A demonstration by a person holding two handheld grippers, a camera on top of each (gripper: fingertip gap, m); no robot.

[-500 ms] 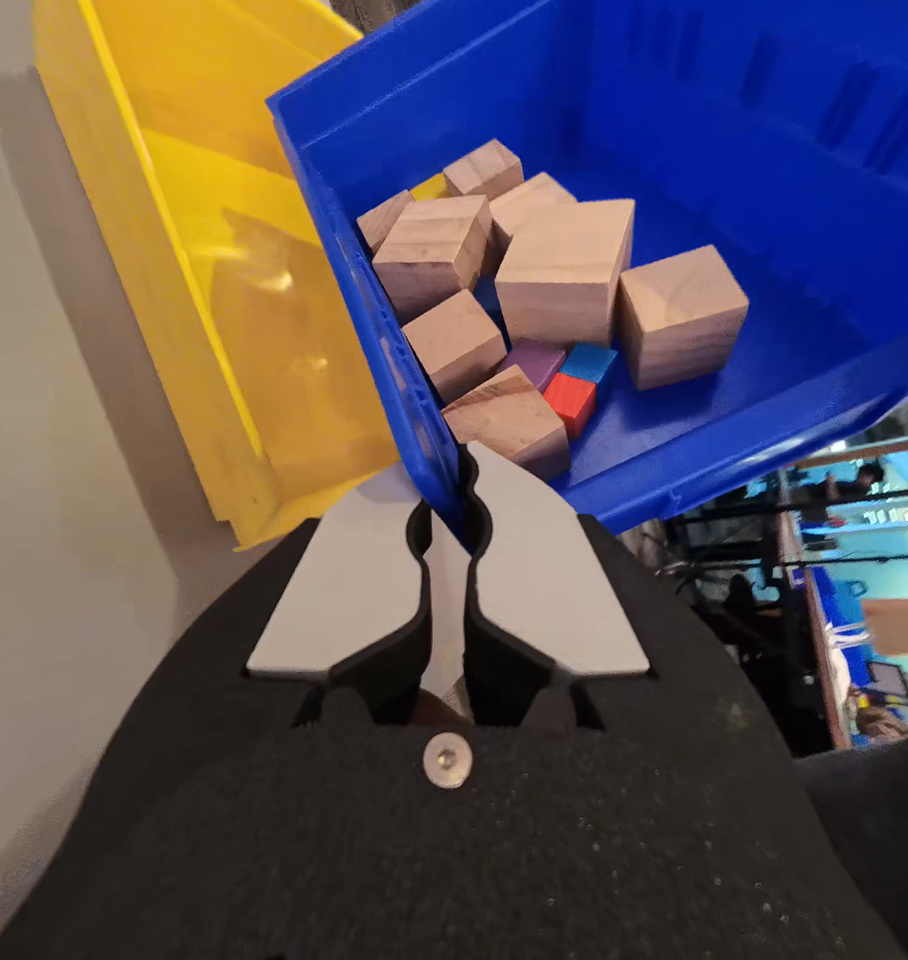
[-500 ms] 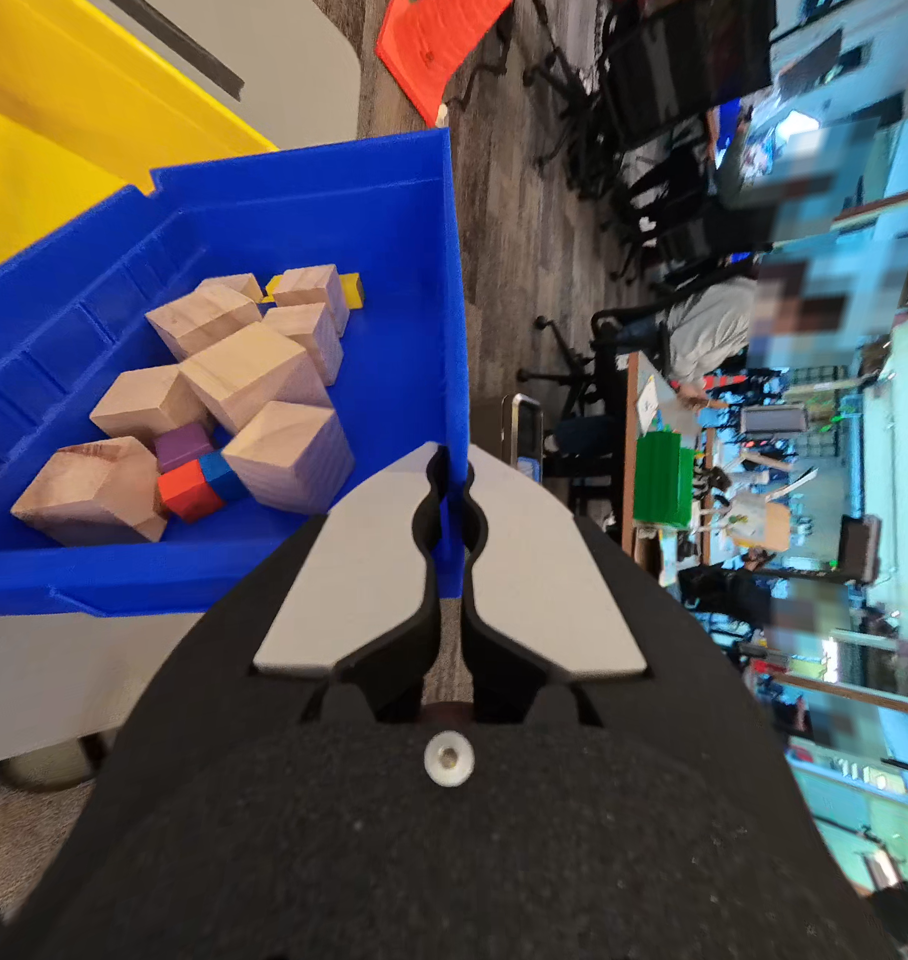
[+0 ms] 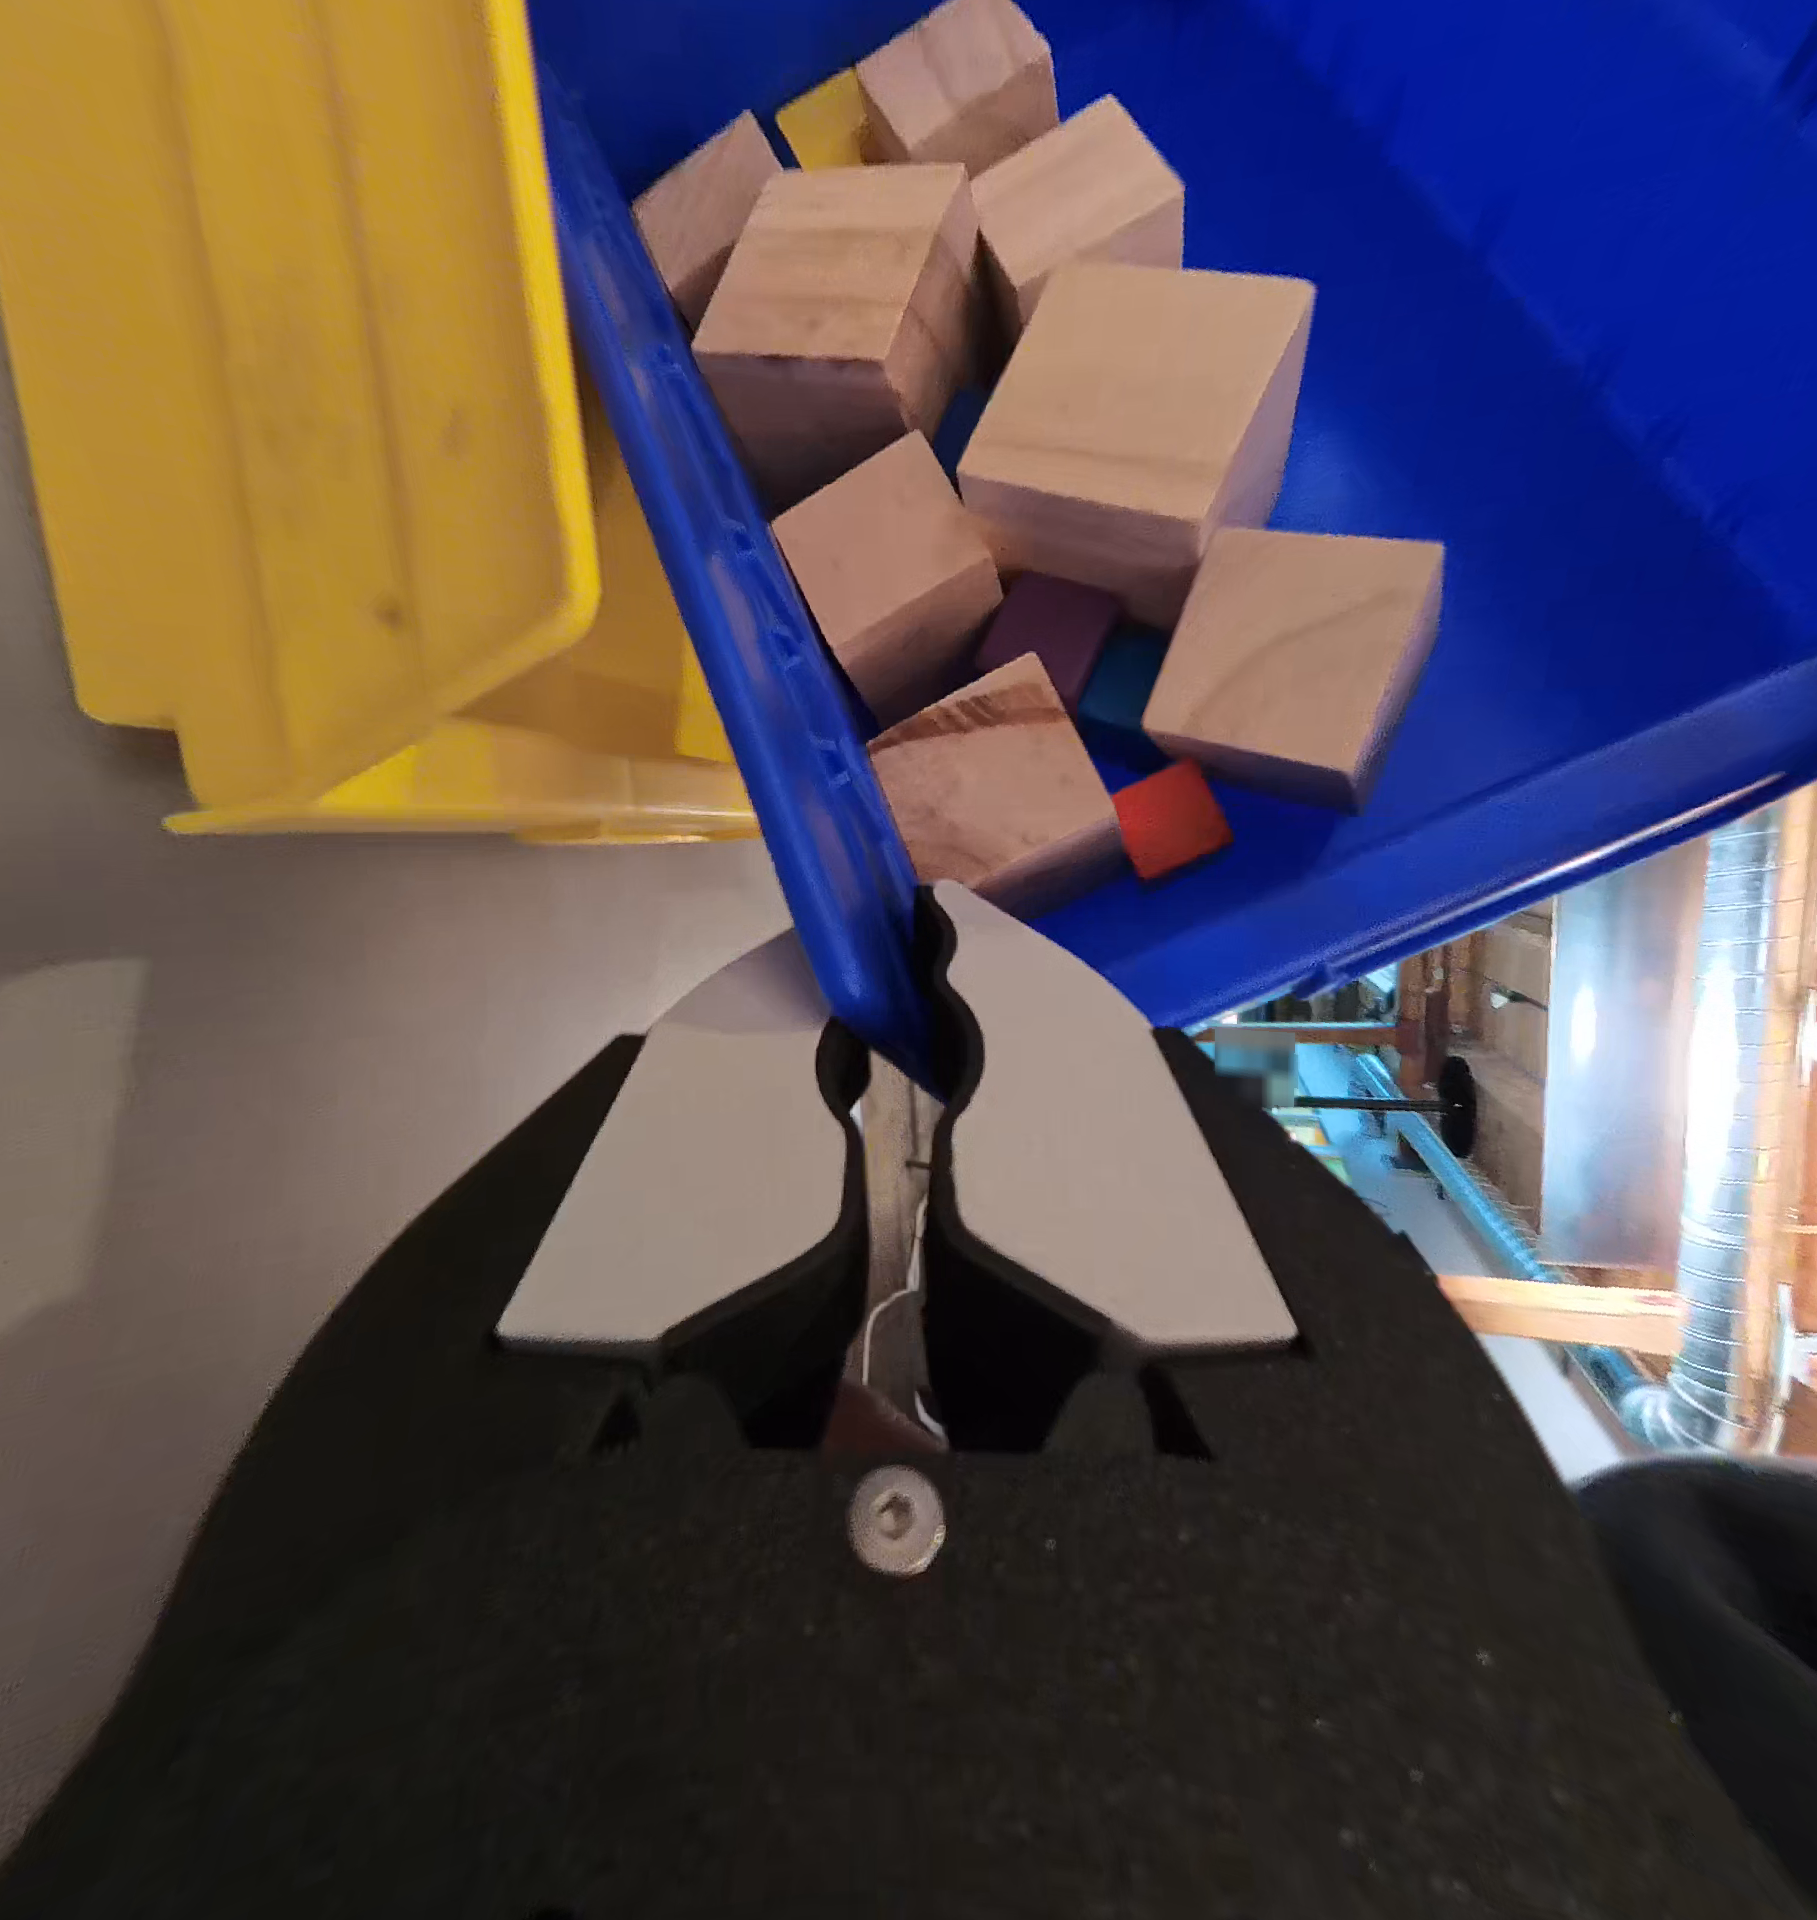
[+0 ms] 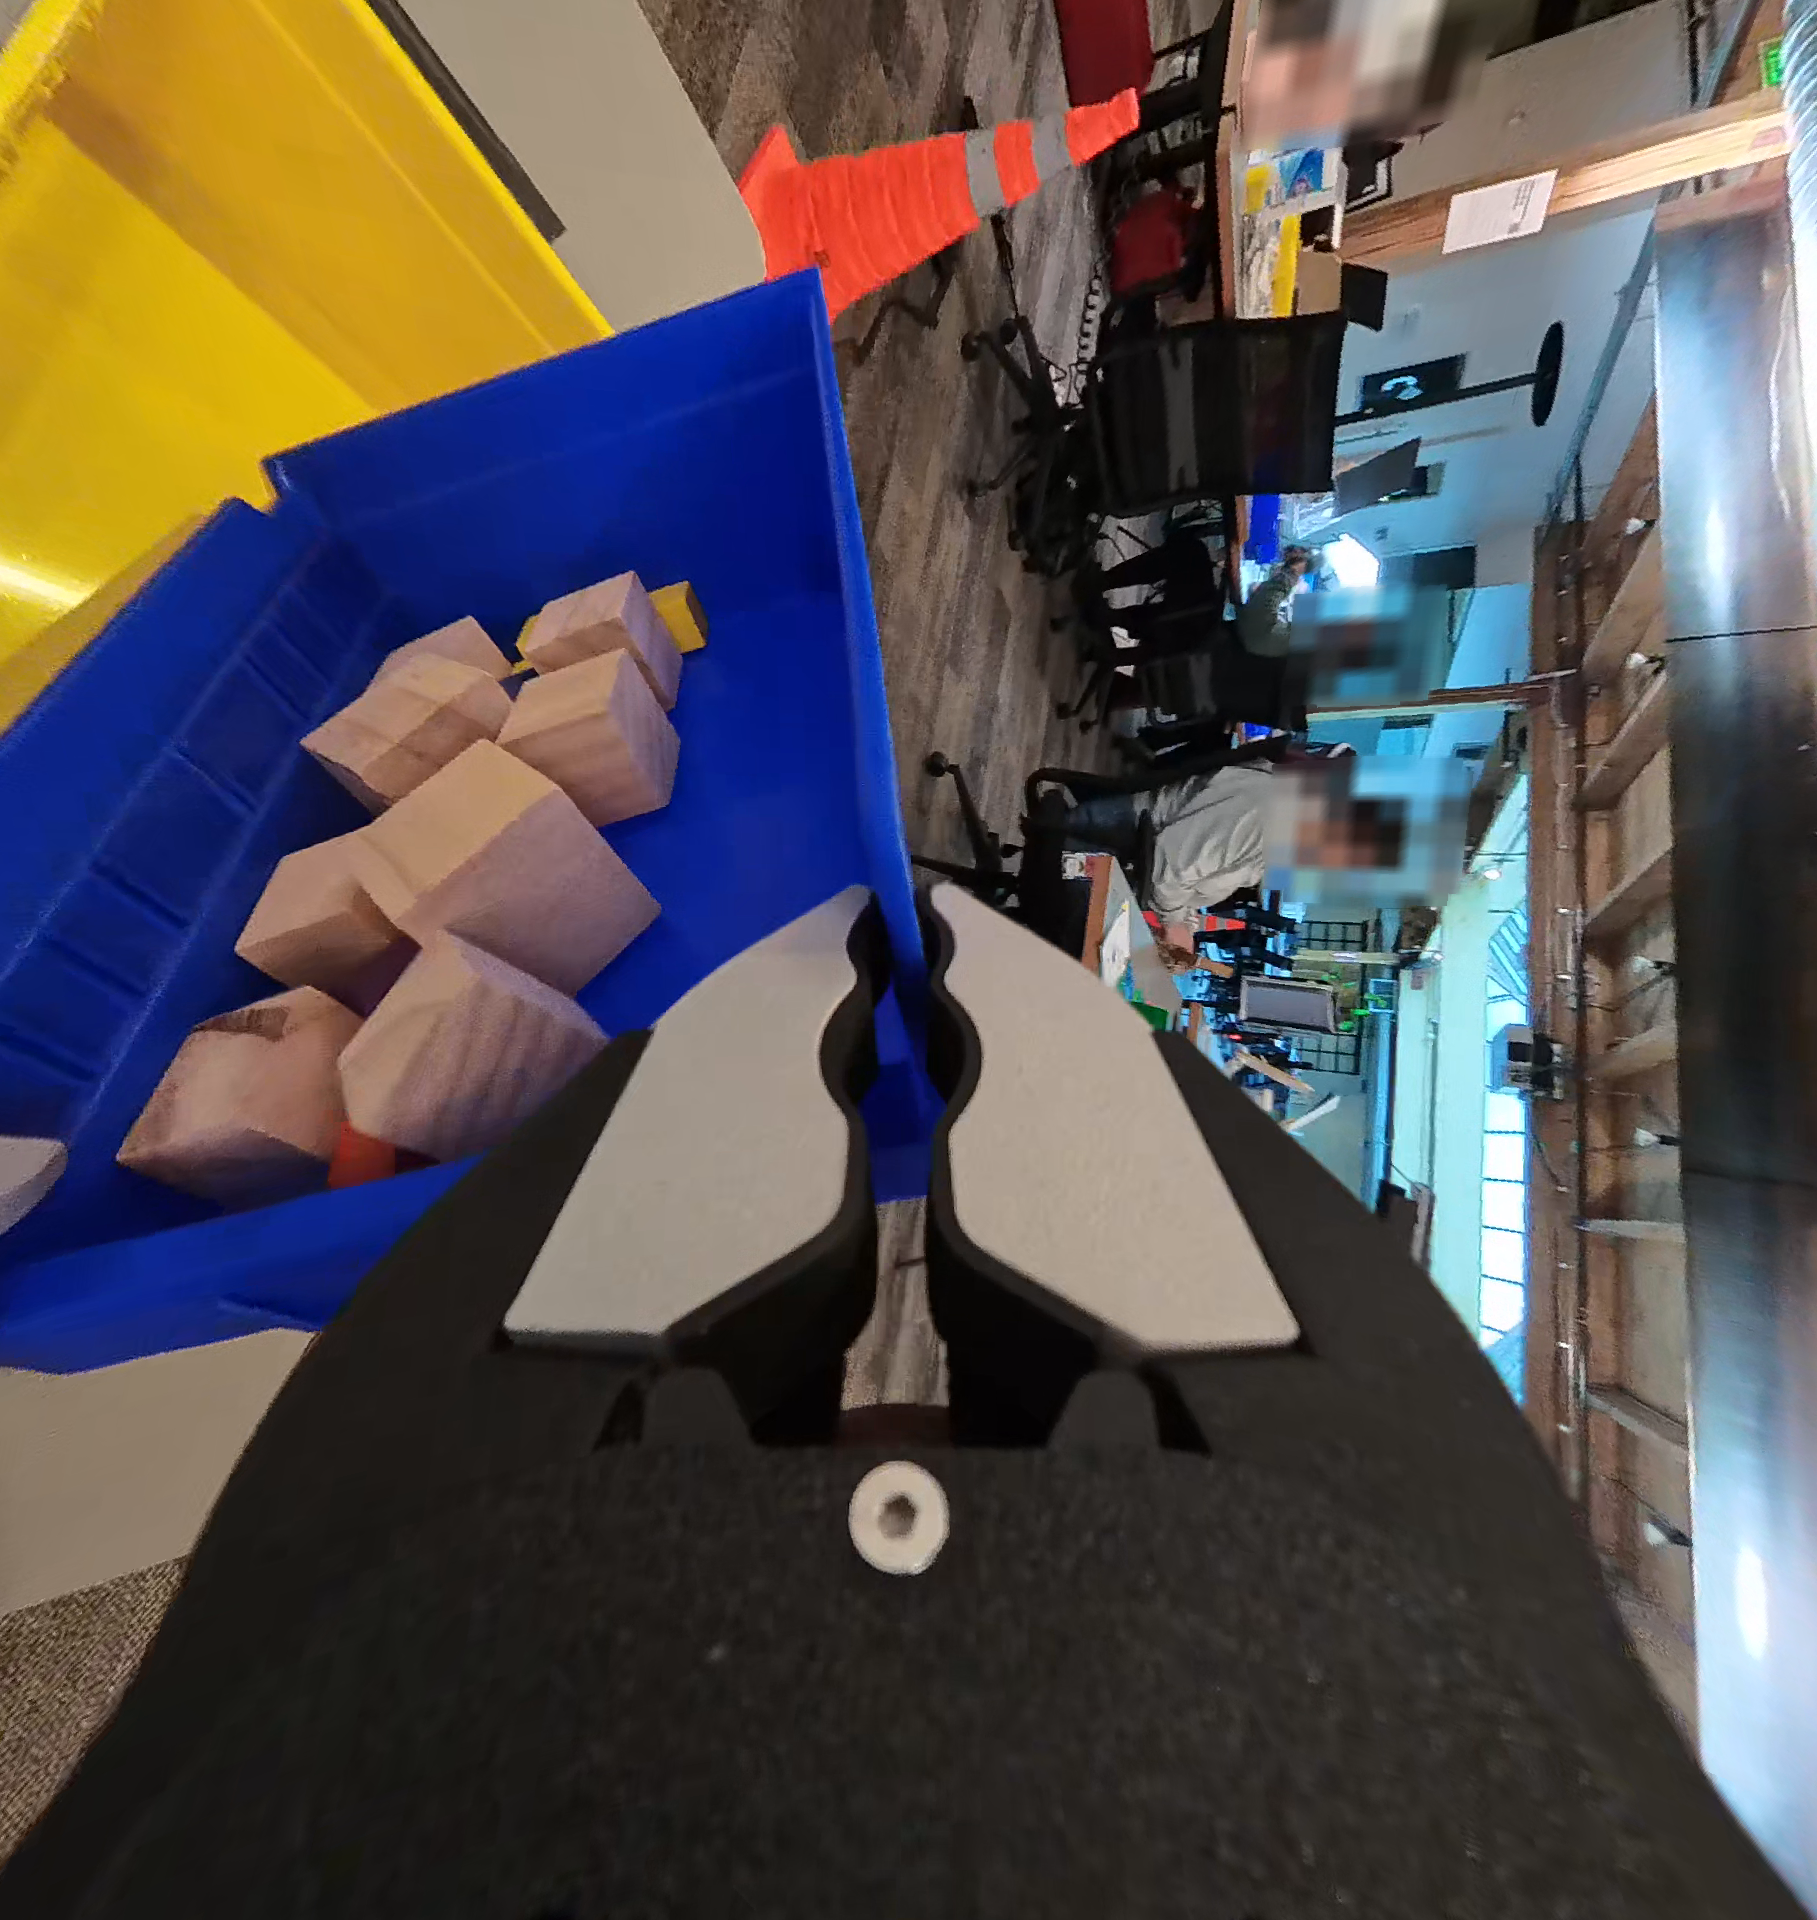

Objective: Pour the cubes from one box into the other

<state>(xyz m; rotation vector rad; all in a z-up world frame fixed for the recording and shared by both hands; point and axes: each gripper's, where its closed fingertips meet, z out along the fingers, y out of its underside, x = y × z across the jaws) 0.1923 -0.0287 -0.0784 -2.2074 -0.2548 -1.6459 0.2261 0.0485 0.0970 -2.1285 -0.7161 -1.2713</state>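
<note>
Left wrist view
Left tongs: clamped on the blue box wall.
Cubes: piled against that wall.
Yellow box: on the desk, partly hidden behind the blue box.

Right wrist view
Right tongs: pinching the blue box's opposite wall.
Beyond: orange cone, chairs.

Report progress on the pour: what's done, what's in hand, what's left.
Done: the blue box is lifted and tilted toward the yellow box, with the left claw and right claw each shut on a wall of it. In hand: the wooden cubes and small coloured ones are piled against its lower wall. Left: every cube in view is inside the blue box; none shows in the yellow box.
</note>
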